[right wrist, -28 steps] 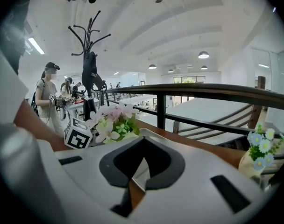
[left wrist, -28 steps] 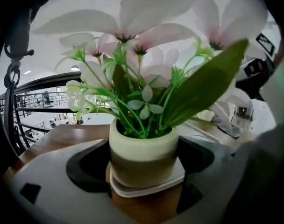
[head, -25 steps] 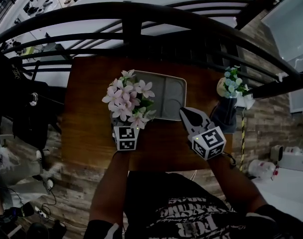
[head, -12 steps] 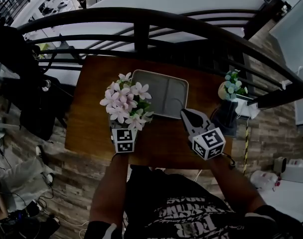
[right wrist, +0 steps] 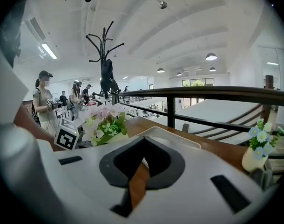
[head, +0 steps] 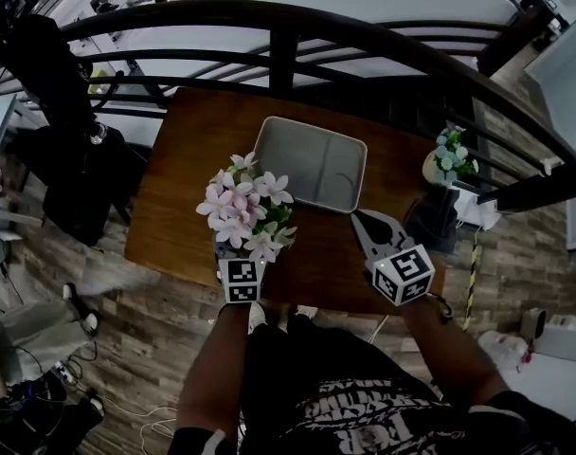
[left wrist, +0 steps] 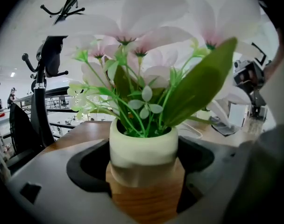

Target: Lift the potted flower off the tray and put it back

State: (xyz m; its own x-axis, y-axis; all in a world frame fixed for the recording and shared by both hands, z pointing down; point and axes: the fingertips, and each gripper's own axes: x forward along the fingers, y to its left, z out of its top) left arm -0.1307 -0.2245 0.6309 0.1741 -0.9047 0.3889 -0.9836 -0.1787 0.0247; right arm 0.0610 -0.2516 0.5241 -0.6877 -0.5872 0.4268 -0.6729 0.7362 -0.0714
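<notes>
Half done, by the look of it: lifted off, not yet put back.
Clamps potted flower [head: 243, 211] between left gripper [head: 241, 259] jaws, above wooden table [head: 174, 197], just left of bare tray [head: 312, 164]. Parks right gripper [head: 369, 222] near tray's right corner, jaws closed on nothing. Backs onto dark railing [head: 288, 41], open office beyond.

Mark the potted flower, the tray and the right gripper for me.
potted flower [left wrist: 143, 148]: left gripper view, on the white pot wall.
tray [head: 316, 164]: head view, on its bare floor.
right gripper [head: 356, 216]: head view, at its fingertips.
</notes>
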